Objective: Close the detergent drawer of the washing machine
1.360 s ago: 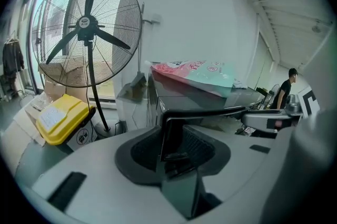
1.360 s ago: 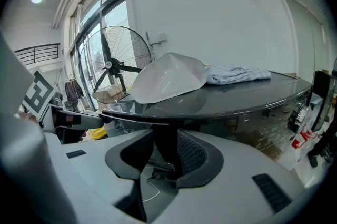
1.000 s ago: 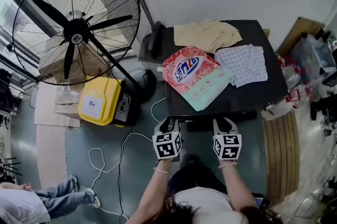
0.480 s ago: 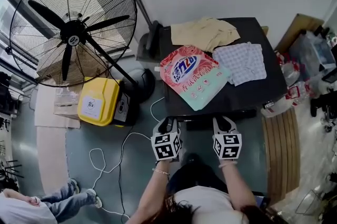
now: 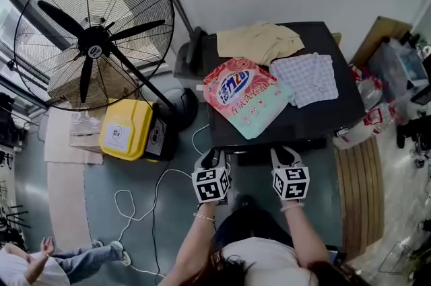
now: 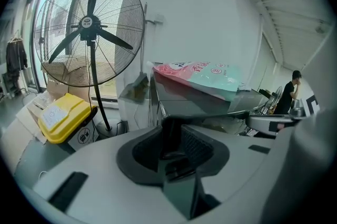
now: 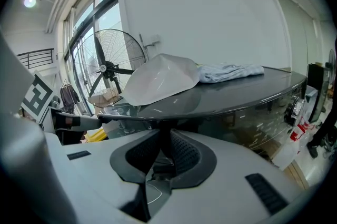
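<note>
The washing machine (image 5: 323,110) sits right of centre in the head view, and its dark top fills the middle of the frame. On that top lie a pink and green detergent bag (image 5: 246,97), a beige cloth (image 5: 259,41) towards the upper edge, and a checked cloth (image 5: 306,78) to the right of the bag.

The detergent drawer (image 5: 256,158) shows only as a dark block jutting out from under the near front edge of the top. How far out it stands cannot be told.

Both hand-held grippers sit at that front edge, lower centre of the frame. The left hand-held gripper (image 5: 212,158) is just left of the block, by the machine's front left corner. The right hand-held gripper (image 5: 286,153) is at the block's right side, its tips against the dark front. So the drawer lies between the 2 tools.

In the left gripper view, the jaws of the left hand-held gripper (image 6: 174,124) have just been closing and stand apart. The machine's corner and top edge lie just beyond them, and nothing is visibly pressed between the pads.

In the right gripper view, the jaws of the right hand-held gripper (image 7: 163,136) have also just been closing. They leave only a narrow slit, with their tips right under the rim of the top, and no thing is seen clamped.

A large standing fan (image 5: 94,36) and a yellow box (image 5: 124,130) stand on the floor at the left of the frame.
</note>
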`<state>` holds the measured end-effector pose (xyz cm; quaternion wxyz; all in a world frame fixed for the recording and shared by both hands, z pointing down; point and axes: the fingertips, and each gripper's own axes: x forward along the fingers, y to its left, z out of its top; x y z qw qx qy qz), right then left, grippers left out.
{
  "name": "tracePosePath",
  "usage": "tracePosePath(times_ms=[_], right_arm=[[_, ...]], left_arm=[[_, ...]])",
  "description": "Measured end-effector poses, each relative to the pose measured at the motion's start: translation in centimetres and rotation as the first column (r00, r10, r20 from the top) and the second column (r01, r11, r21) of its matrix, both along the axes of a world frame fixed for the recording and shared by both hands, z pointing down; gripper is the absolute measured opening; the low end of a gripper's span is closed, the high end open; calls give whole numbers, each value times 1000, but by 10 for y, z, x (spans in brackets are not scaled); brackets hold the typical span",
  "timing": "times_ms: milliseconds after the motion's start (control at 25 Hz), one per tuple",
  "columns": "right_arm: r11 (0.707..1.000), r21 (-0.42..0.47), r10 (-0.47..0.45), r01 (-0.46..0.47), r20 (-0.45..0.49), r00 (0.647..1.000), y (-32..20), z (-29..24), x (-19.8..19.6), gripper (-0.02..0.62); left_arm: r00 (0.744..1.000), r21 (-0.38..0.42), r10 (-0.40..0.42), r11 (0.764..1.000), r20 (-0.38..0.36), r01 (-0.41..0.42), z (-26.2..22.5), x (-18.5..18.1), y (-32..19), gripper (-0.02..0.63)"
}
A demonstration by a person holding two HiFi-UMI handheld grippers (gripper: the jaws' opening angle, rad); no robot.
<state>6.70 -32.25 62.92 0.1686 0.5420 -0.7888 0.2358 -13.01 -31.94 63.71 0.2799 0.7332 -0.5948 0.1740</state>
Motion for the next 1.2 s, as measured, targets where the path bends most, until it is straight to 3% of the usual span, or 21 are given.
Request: tracePosePath(times_ms=[600,920,1200], right_arm=[[998,-4,-65,65,20,998,8,-8,-10,94],[994,47,-102,102,6,995,16,-26,-13,84],[977,88,-190,192,-29,981,37,-45,-21,57]], left_arm=[[1000,45,11,999,13,-11,-21,2,15,86],[999,81,48,996,7,-48,-35,12,28,54],[996,144,91,985,14,-92,-59,22,46,32]])
